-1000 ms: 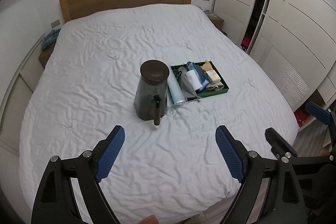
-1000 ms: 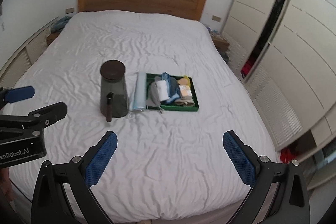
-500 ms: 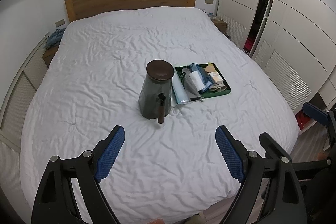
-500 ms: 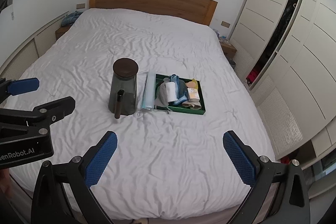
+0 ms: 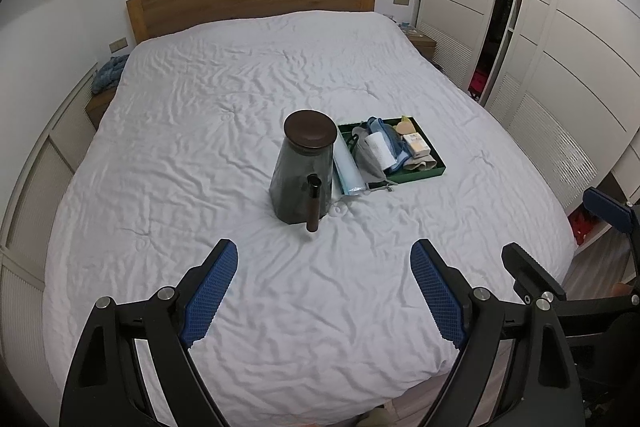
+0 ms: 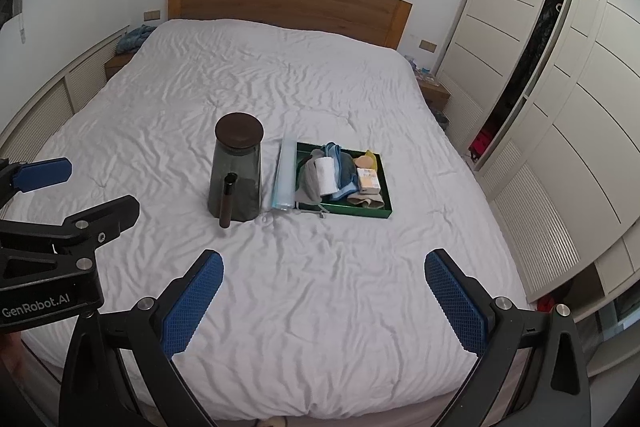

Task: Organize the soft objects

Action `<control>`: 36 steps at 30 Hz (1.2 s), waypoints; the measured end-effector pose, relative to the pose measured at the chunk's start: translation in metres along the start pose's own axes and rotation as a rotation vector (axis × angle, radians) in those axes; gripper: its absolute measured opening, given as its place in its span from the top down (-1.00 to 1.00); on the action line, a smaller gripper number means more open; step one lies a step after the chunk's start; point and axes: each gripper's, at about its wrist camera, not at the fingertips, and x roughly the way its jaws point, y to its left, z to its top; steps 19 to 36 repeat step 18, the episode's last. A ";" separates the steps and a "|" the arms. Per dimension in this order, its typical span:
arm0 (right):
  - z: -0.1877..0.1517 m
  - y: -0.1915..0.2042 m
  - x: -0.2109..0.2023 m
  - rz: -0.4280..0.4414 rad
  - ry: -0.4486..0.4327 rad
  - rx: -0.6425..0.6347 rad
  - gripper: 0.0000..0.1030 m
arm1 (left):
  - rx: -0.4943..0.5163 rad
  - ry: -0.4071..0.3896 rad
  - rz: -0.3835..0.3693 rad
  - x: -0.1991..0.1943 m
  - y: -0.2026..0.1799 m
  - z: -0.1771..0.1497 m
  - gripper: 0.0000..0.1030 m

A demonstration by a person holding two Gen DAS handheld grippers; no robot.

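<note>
Moved: both cams sit a bit further back/higher vs 1 s ago; bed fills less of view, headboard lower in frame. Items themselves unchanged.
Soft pile: grey cloth, white roll, blue cloths bunched in left part of green tray; beige cloth at near edge, small box + yellow bit to the right.
Tray spot: mid bed, on wrinkled white cover.
Beside tray: pale blue packet just left of it, touching or nearly, can't tell.
Jar: dark glass jar w/ brown lid, left of packet, upright; dark tube stands at its near side.
Left tongs: wide, holding nothing, over near end of bed.
Right tongs: wide, holding nothing, well apart from tray.
Room: wood headboard, white wardrobe at right.
</note>
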 end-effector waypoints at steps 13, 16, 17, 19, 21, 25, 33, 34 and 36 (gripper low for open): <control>-0.001 0.004 0.004 -0.007 0.012 0.005 -0.99 | 0.015 -0.001 0.018 0.002 0.007 -0.001 -0.64; 0.000 0.004 0.006 -0.008 0.015 0.007 -0.99 | 0.014 0.001 0.012 0.003 0.009 0.000 -0.65; 0.000 0.004 0.007 -0.010 0.017 0.008 -0.99 | 0.015 0.003 0.010 0.003 0.010 0.000 -0.65; 0.000 0.005 0.008 -0.012 0.018 0.009 -0.99 | 0.017 0.003 0.009 0.003 0.010 -0.001 -0.65; 0.000 0.005 0.008 -0.012 0.018 0.009 -0.99 | 0.017 0.003 0.009 0.003 0.010 -0.001 -0.65; 0.000 0.005 0.008 -0.012 0.018 0.009 -0.99 | 0.017 0.003 0.009 0.003 0.010 -0.001 -0.65; 0.000 0.005 0.008 -0.012 0.018 0.009 -0.99 | 0.017 0.003 0.009 0.003 0.010 -0.001 -0.65; 0.000 0.005 0.008 -0.012 0.018 0.009 -0.99 | 0.017 0.003 0.009 0.003 0.010 -0.001 -0.65; 0.000 0.005 0.008 -0.012 0.018 0.009 -0.99 | 0.017 0.003 0.009 0.003 0.010 -0.001 -0.65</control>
